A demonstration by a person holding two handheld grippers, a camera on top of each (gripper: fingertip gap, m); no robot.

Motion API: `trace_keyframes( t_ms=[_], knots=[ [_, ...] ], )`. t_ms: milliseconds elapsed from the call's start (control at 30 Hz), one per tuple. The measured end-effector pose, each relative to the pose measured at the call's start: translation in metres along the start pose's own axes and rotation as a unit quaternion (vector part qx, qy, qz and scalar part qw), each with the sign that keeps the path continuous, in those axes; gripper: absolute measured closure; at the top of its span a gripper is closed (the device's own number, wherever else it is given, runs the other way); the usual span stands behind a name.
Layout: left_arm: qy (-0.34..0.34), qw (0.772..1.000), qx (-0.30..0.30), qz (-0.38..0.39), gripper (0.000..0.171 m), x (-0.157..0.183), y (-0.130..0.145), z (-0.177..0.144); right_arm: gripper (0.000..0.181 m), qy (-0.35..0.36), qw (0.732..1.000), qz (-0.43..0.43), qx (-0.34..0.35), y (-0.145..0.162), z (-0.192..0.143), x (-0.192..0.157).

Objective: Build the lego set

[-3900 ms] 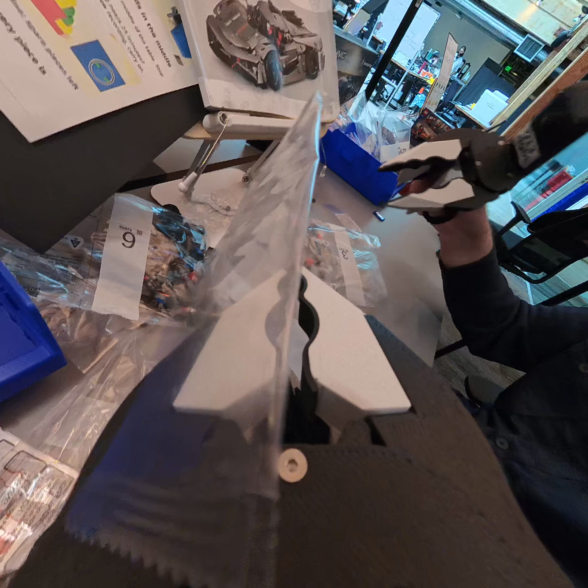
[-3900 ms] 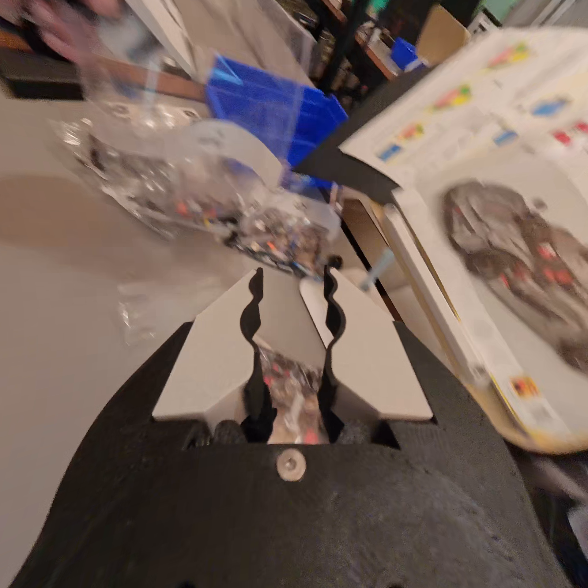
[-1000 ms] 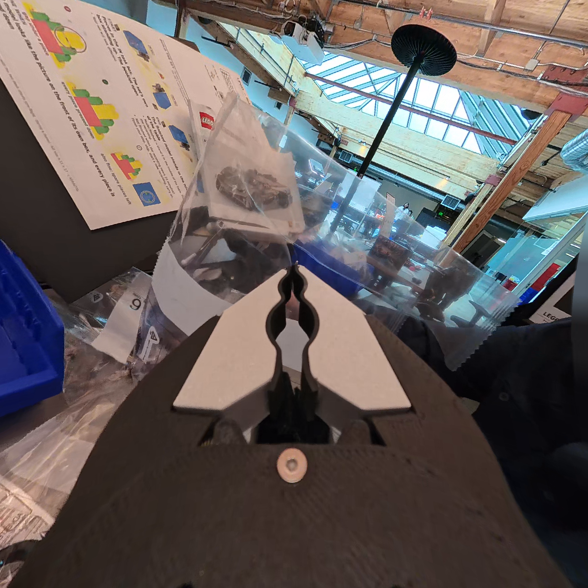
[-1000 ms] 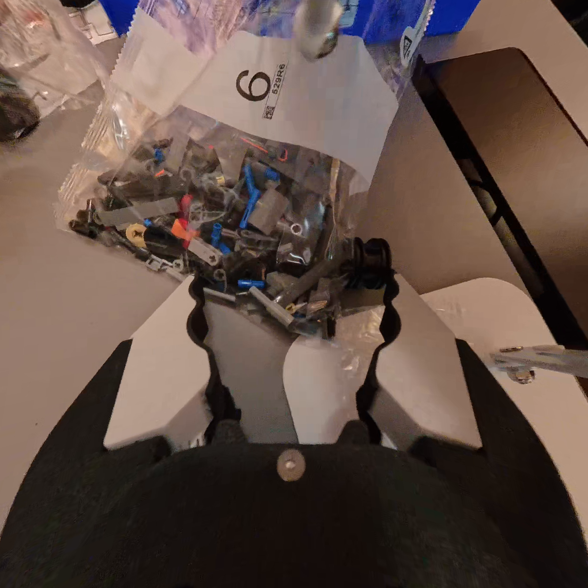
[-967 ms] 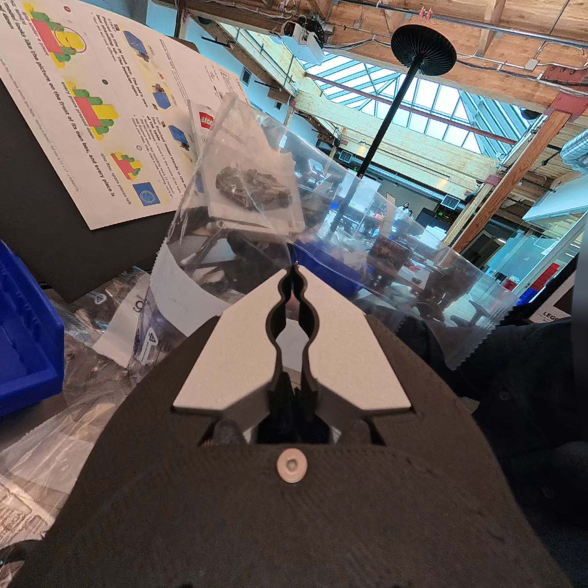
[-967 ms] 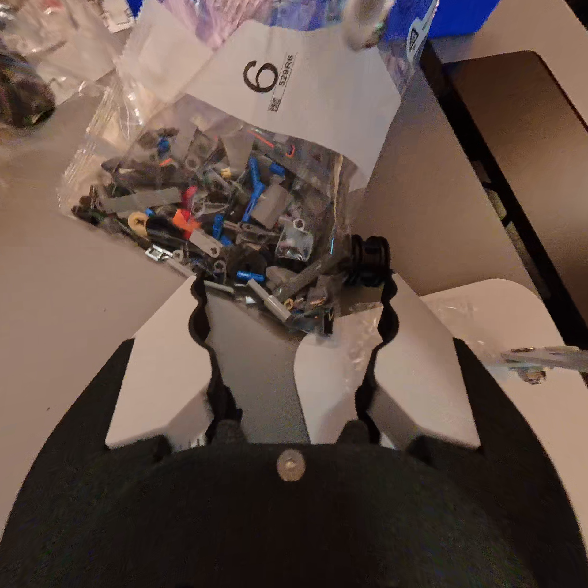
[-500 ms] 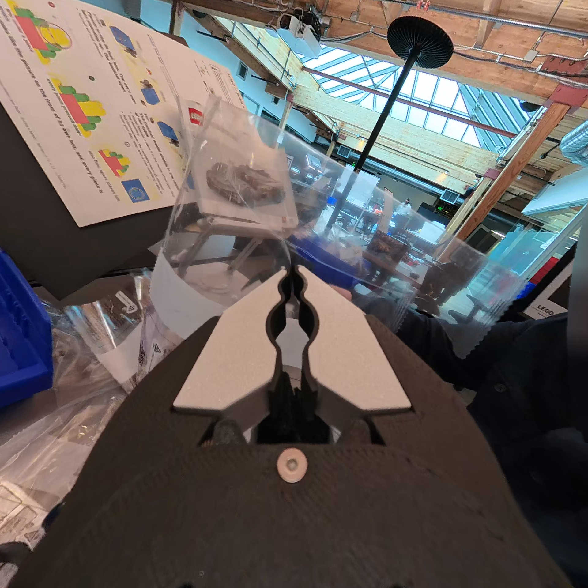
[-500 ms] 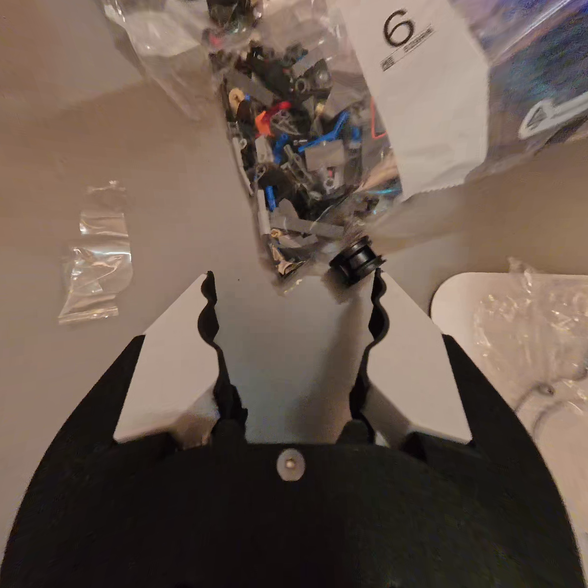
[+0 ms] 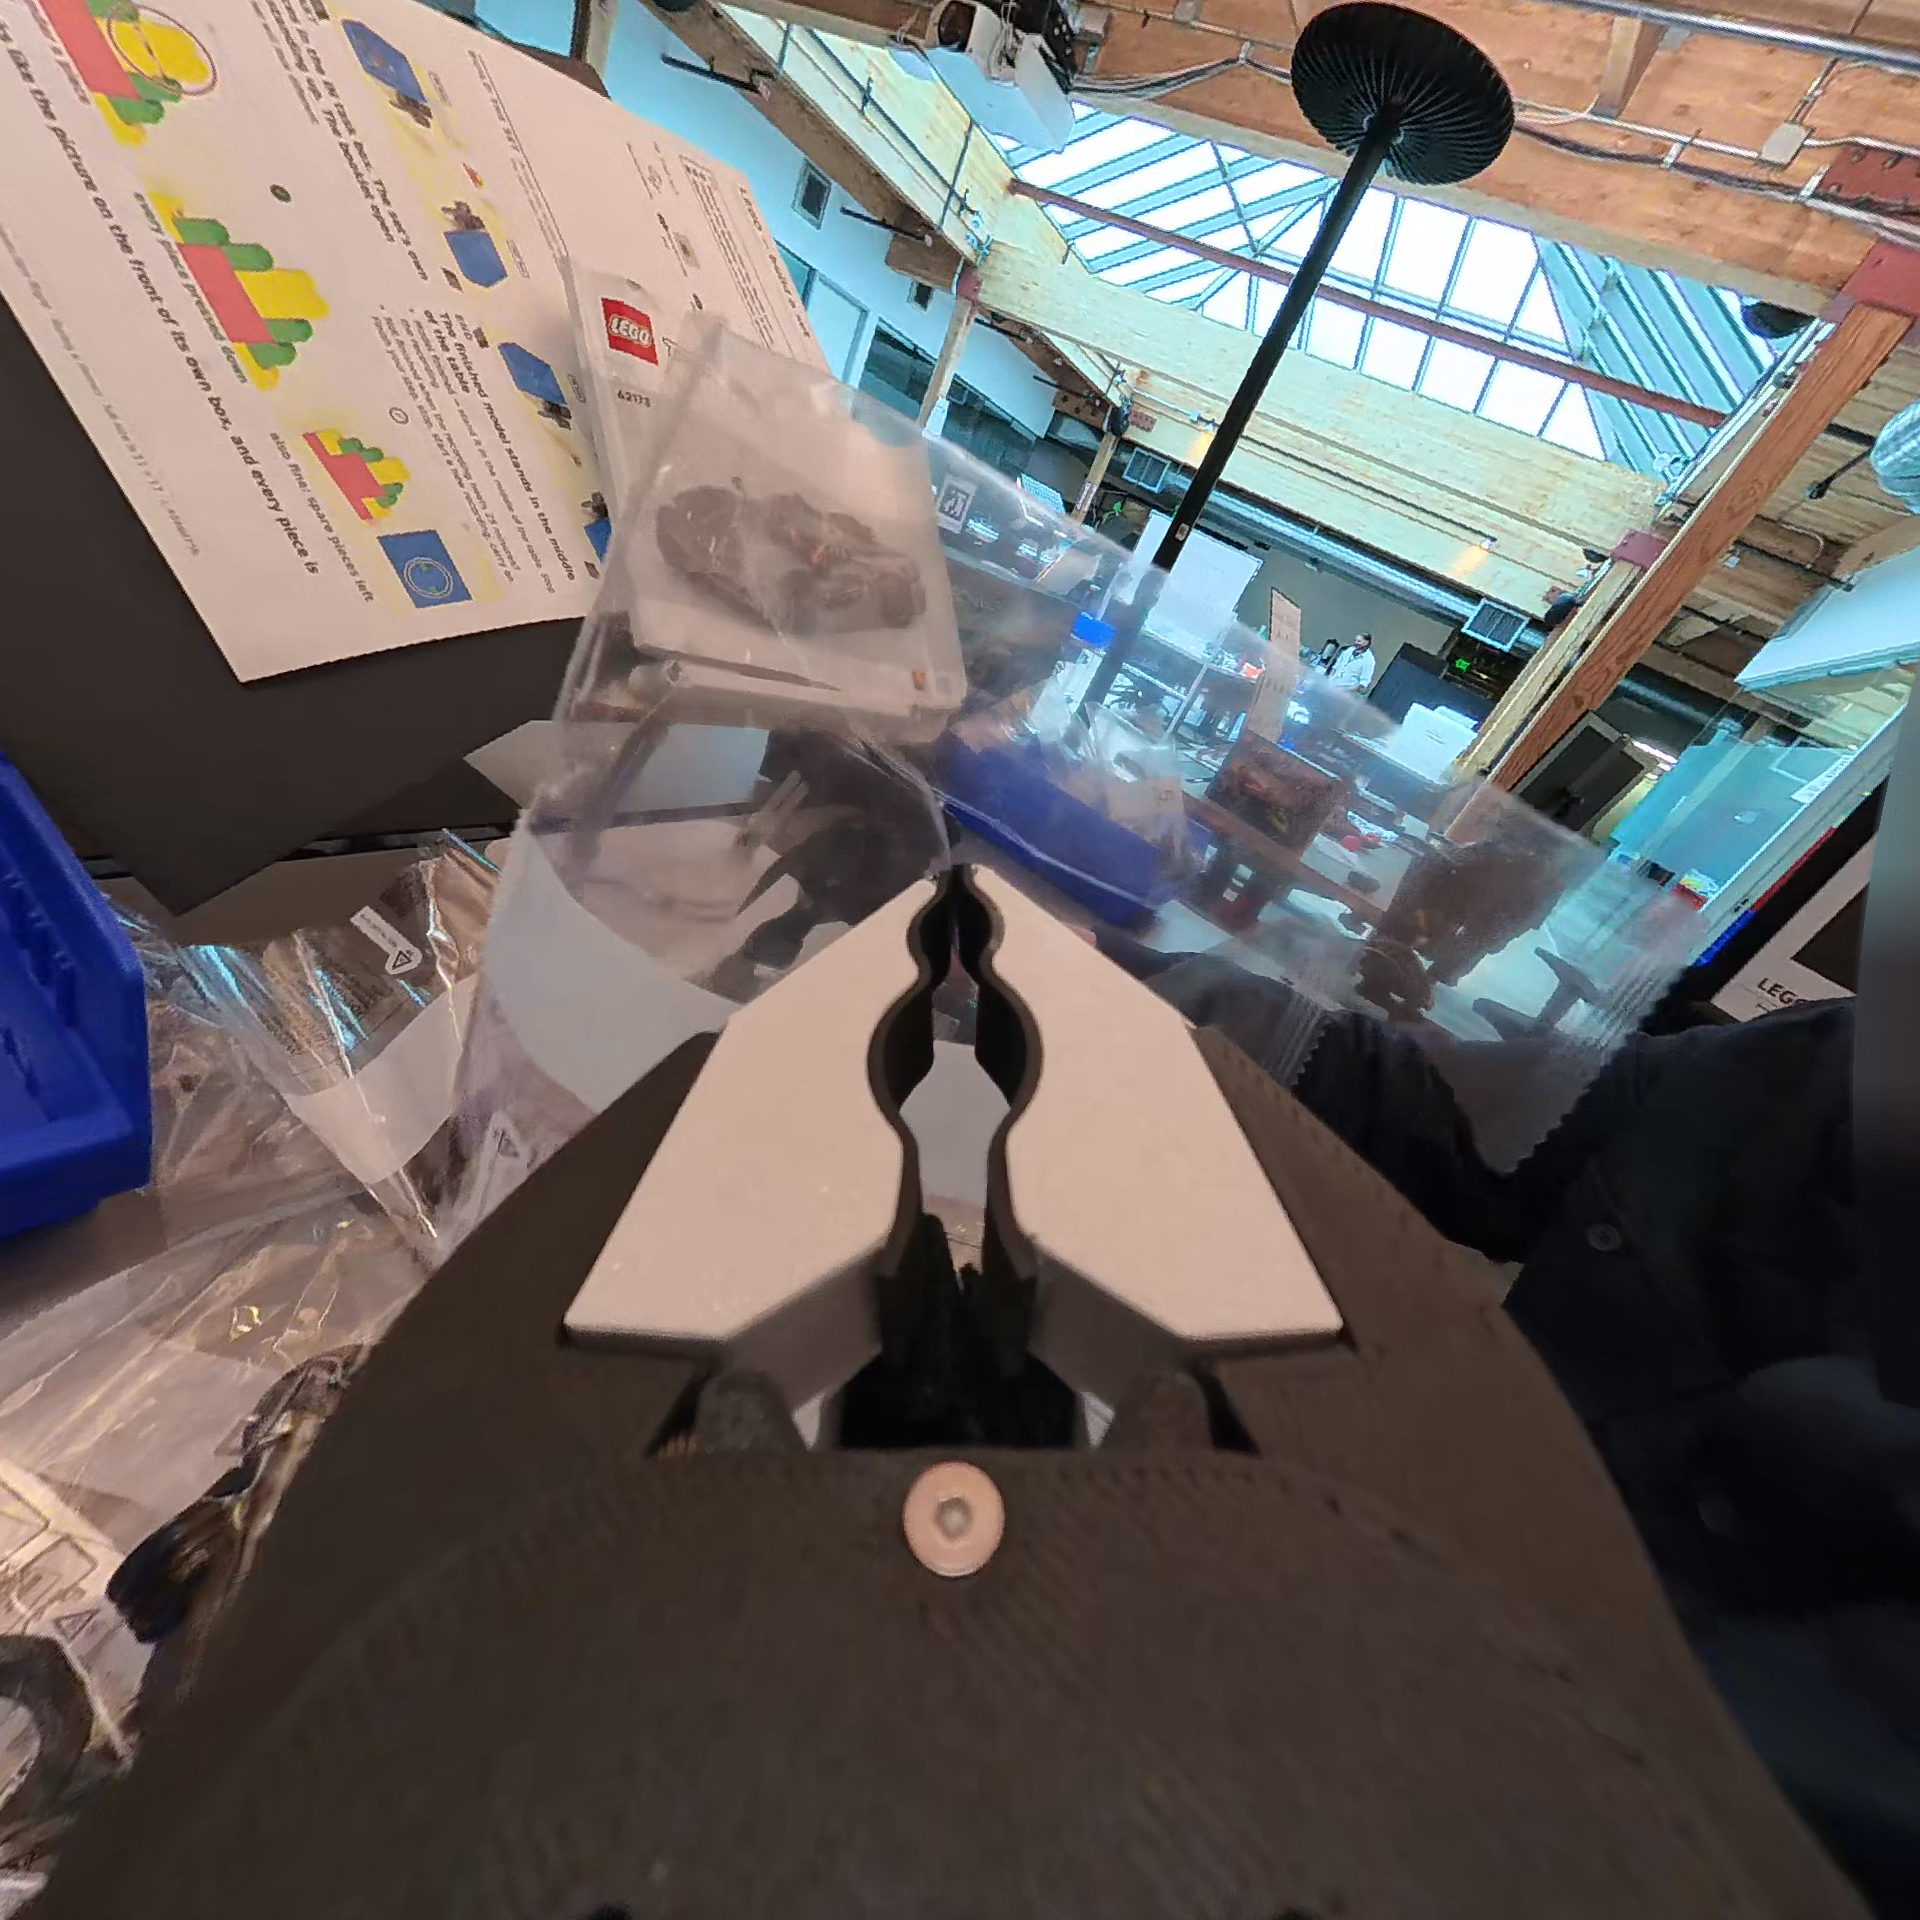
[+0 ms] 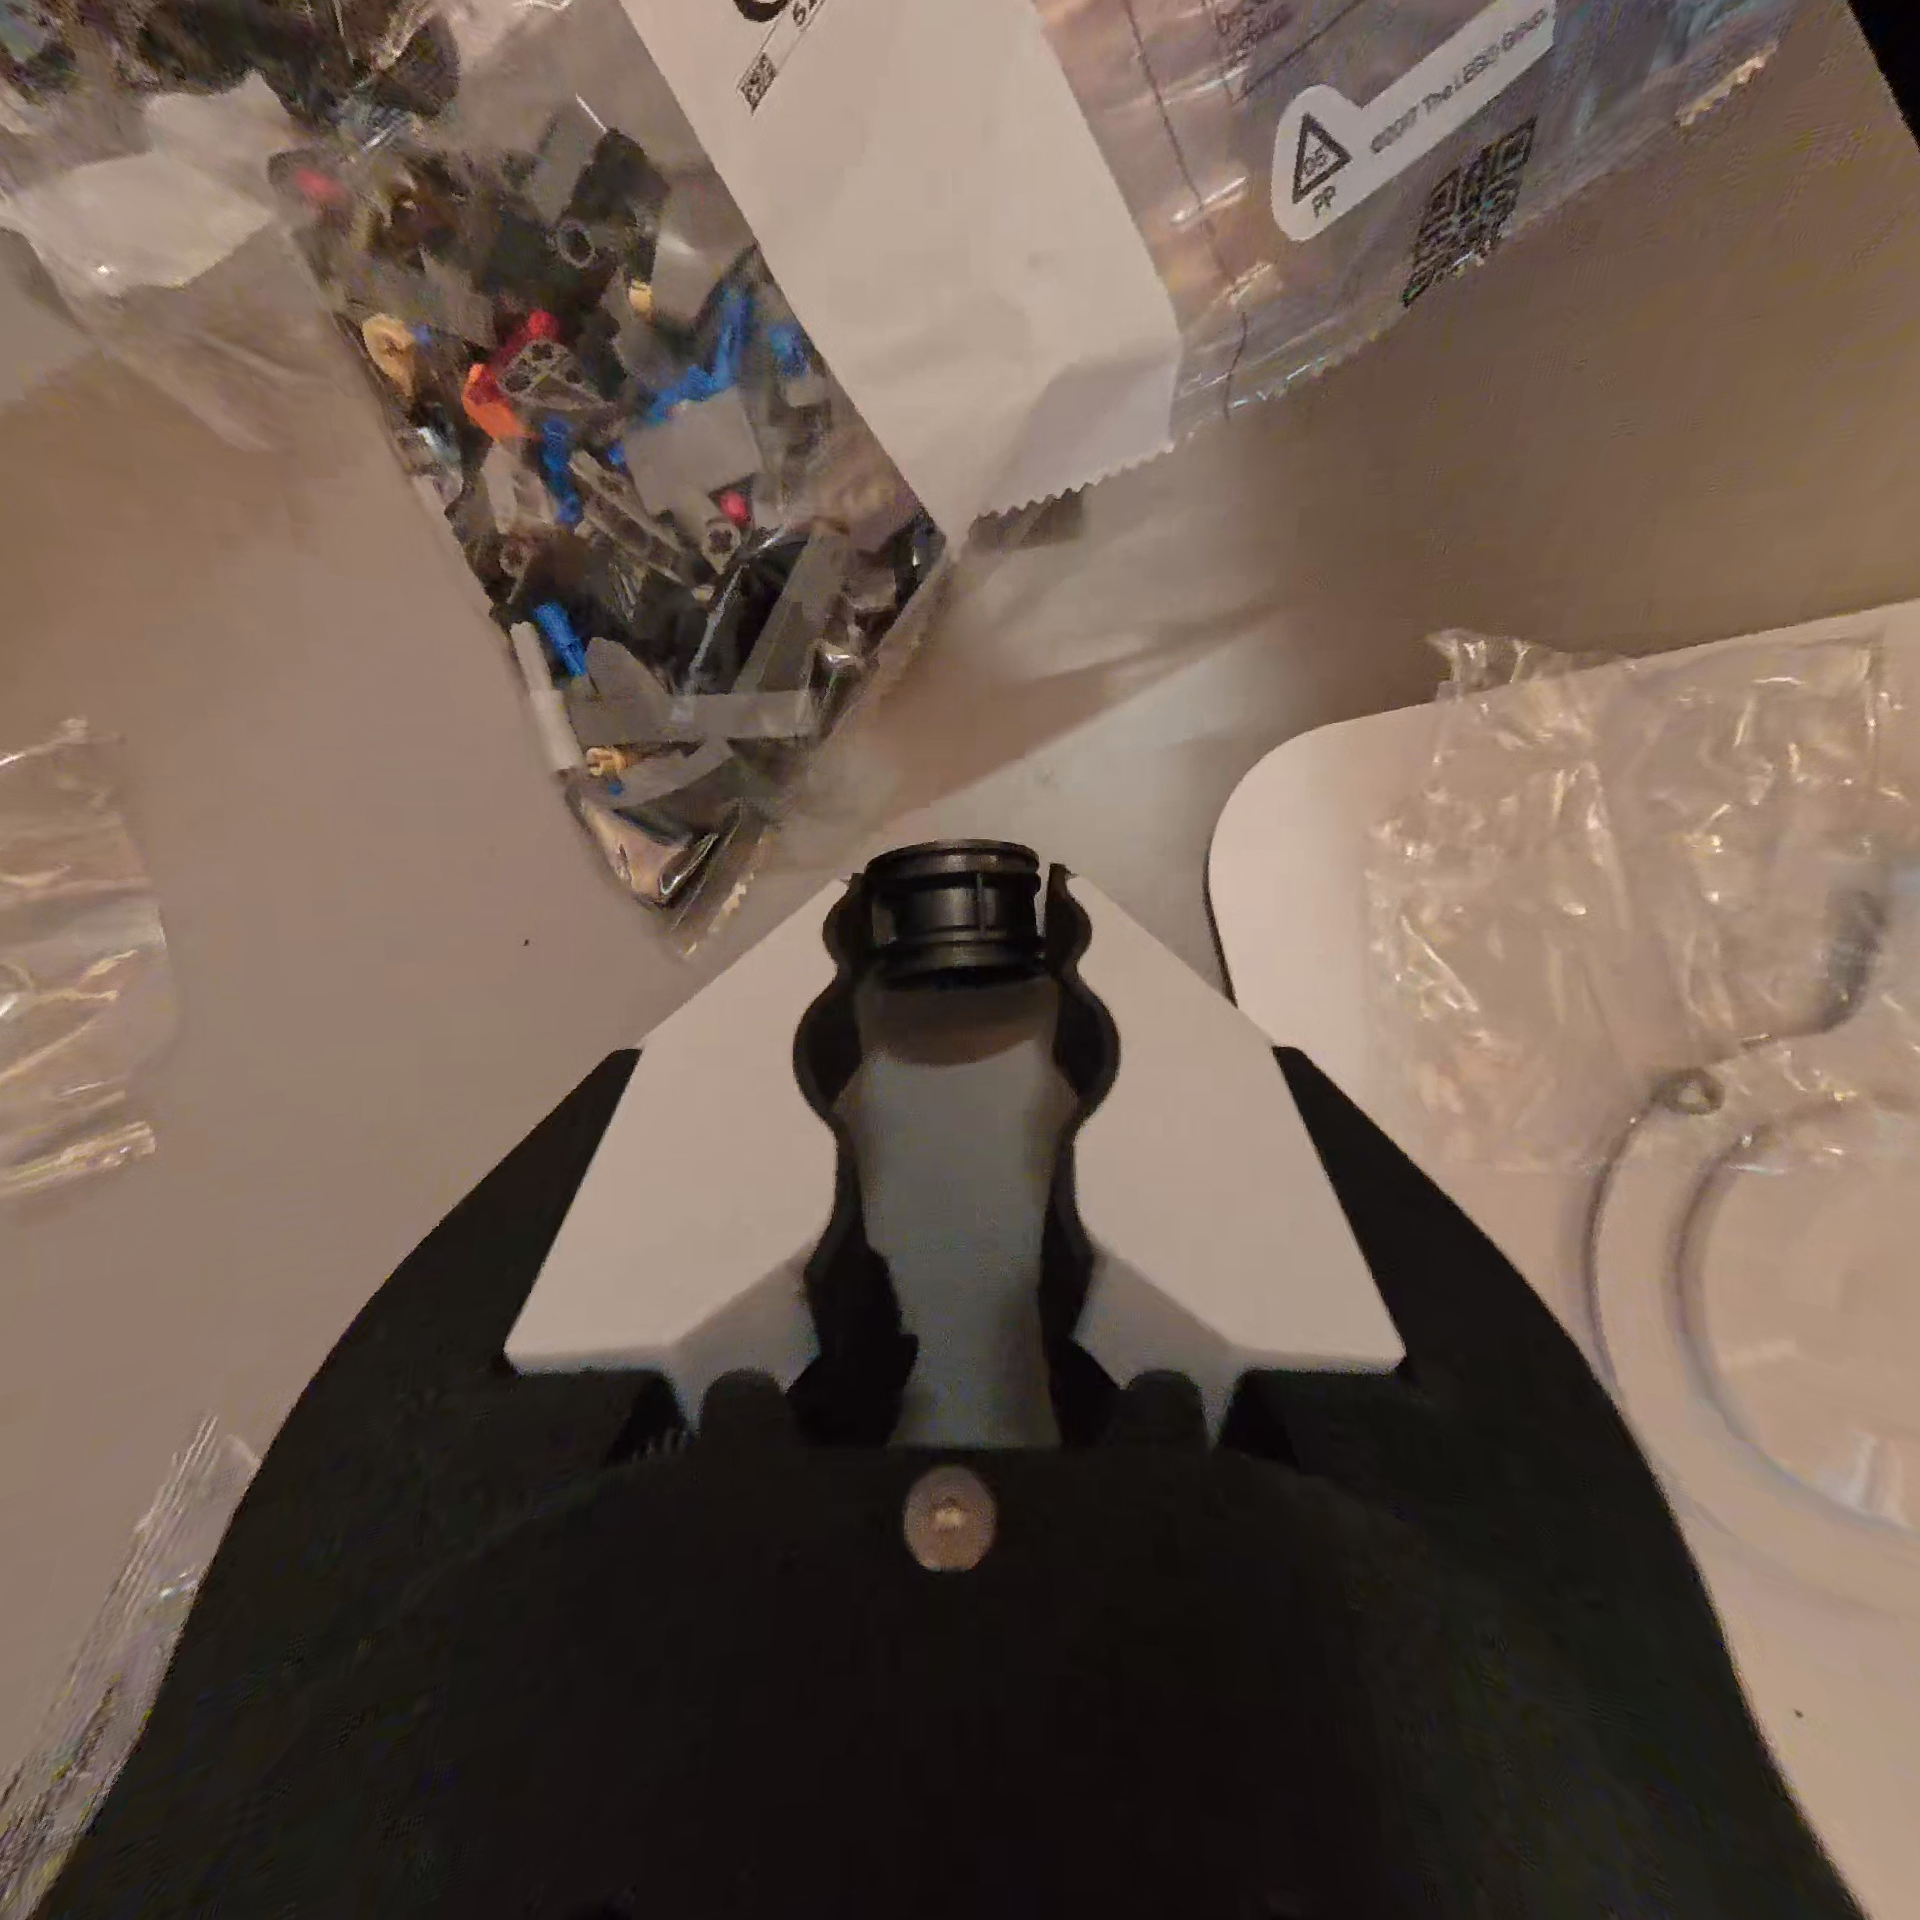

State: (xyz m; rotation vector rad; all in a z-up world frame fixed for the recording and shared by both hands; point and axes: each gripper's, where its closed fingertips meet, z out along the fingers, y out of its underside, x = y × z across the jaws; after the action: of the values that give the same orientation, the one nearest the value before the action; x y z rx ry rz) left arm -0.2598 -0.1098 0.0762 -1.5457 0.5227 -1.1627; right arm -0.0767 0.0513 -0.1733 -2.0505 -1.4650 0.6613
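Note:
My left gripper (image 9: 954,883) is shut on a clear plastic bag (image 9: 1299,810) and holds it up in the air. In the right wrist view the same bag (image 10: 935,260) hangs over the table, with a white label and several small grey, black, blue and orange Lego pieces (image 10: 644,499) in its lower part. My right gripper (image 10: 954,878) is shut on a black round wheel piece (image 10: 956,920), just right of the bag's lower corner. I cannot tell whether bag film still covers it. The instruction booklet (image 9: 634,343) with a dark car picture stands behind the bag.
A printed sheet (image 9: 260,312) leans at the left, above a blue bin (image 9: 52,1039) and more part bags (image 9: 260,1039). A white stand base (image 10: 1299,831) with crumpled plastic (image 10: 1610,883) lies at the right. A small empty bag (image 10: 62,956) lies at the left. A person's dark sleeve (image 9: 1558,1195) is at the right. There is about 35 cm between the tips of the two grippers.
My right gripper was wide open half a second ago and has now closed on the black wheel piece. The left gripper keeps holding the bag up, almost still.

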Motion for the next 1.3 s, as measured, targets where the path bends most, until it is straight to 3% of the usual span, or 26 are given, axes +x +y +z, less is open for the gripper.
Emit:
trace_keyframes(
  t_ms=[367, 600, 867, 967, 1033, 1133, 1300],
  knots=[
    [0.001, 1.000, 0.013, 0.006, 0.171, 0.010, -0.006, 0.008, 0.150, 0.003, 0.999, -0.044, -0.006, -0.004, -0.048, -0.031],
    [0.044, 0.999, -0.021, -0.015, 0.171, 0.030, 0.032, 0.078, 0.150, 0.003, 0.999, -0.033, 0.033, -0.004, -0.101, -0.058],
    [0.086, 0.996, 0.003, -0.028, 0.171, 0.051, 0.055, 0.159, 0.150, 0.026, 0.996, -0.017, 0.084, 0.005, -0.157, -0.076],
    [0.073, 0.996, -0.019, -0.039, 0.171, 0.042, 0.078, 0.192, 0.150, 0.041, 0.995, -0.002, 0.094, 0.012, -0.170, -0.073],
    [0.060, 0.996, -0.068, -0.023, 0.171, 0.040, 0.102, 0.215, 0.150, 0.055, 0.994, 0.021, 0.094, 0.023, -0.178, -0.067],
    [0.107, 0.988, -0.093, -0.059, 0.171, 0.055, 0.122, 0.245, 0.150, 0.078, 0.988, 0.057, 0.118, 0.036, -0.197, -0.058],
    [0.119, 0.984, -0.125, -0.032, 0.145, 0.070, 0.138, 0.268, 0.151, 0.102, 0.975, 0.096, 0.172, 0.051, -0.230, -0.051]
  ],
)
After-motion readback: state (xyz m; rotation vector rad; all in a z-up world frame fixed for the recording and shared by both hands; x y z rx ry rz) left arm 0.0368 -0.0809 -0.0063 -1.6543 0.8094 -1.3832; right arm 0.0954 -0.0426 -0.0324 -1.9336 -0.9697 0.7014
